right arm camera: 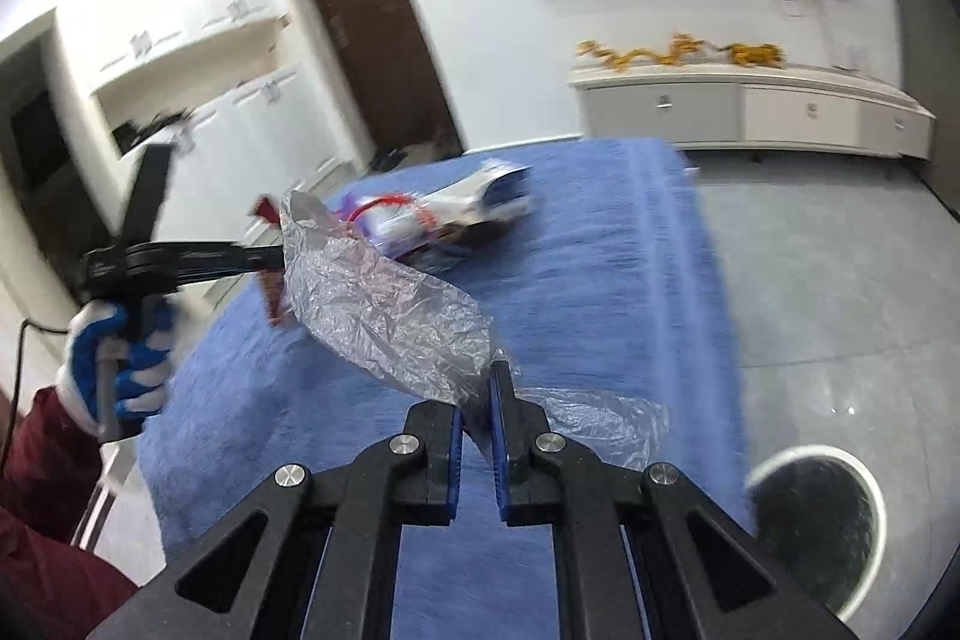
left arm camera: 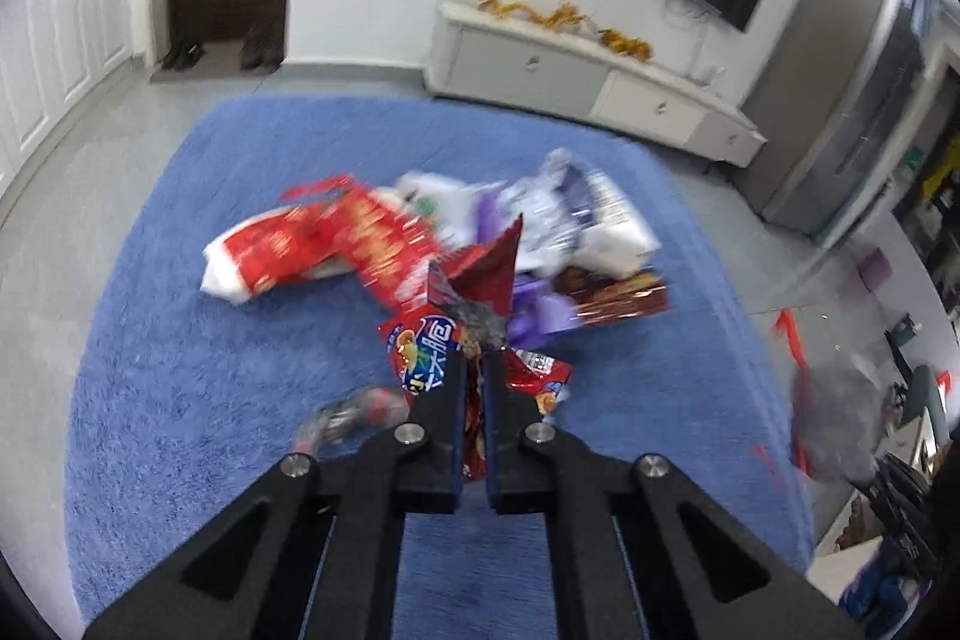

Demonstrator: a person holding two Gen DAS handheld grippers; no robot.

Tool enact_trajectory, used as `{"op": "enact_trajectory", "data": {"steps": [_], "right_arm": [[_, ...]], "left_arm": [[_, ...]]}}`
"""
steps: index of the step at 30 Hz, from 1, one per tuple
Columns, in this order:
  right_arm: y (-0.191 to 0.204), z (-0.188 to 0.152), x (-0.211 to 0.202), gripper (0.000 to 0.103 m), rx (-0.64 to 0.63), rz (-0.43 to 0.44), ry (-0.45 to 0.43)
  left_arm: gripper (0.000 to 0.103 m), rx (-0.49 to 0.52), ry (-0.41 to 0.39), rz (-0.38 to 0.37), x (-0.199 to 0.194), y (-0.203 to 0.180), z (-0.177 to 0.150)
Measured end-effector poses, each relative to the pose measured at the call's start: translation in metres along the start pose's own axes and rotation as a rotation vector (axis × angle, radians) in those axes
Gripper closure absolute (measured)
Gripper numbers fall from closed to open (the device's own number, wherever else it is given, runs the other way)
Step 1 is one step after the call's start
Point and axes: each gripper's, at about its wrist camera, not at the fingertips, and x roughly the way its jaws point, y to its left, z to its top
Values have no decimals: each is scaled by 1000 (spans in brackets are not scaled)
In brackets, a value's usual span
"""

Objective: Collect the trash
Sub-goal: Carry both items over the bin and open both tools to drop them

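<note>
Fingers of the left gripper [left arm camera: 474, 358] pinch a red snack wrapper [left arm camera: 480, 280] above the blue rug [left arm camera: 180, 340], near the trash pile [left arm camera: 432, 232]; right gripper [right arm camera: 477, 382] clamps a clear plastic bag [right arm camera: 384, 316] over the rug's edge, bin [right arm camera: 816, 514] beside it

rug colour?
Blue, shaggy rug; shows best in the left wrist view.

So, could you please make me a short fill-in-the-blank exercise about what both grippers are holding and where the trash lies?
1. The left gripper is shut on a ___ snack wrapper.
2. The right gripper is shut on a clear ___ bag.
3. The pile of wrappers lies on a ___ rug.
4. The bin on the floor has a ___ rim.

Missing words: red; plastic; blue; white
</note>
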Motion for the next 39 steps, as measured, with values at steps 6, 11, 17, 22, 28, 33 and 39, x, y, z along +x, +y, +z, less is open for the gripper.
{"op": "enact_trajectory", "data": {"steps": [6,11,17,22,28,33,39], "right_arm": [[-62,-18,-32,95,144,-140,-30],[-123,-47,-45,95,287,-277,14],[-194,-87,-36,95,438,-371,121],[-229,-116,-18,94,514,-402,200],[-263,-144,-1,87,561,-437,265],[-273,-151,-5,46,582,-466,260],[-271,-153,-28,46,579,-499,235]], "left_arm": [[99,142,1,-146,-7,-82,8],[99,309,80,-288,25,-190,0],[99,464,199,-384,80,-302,-27],[98,540,301,-399,130,-367,-54],[91,575,385,-396,175,-407,-78],[60,566,427,-397,195,-423,-88],[58,557,420,-412,193,-420,-89]]}}
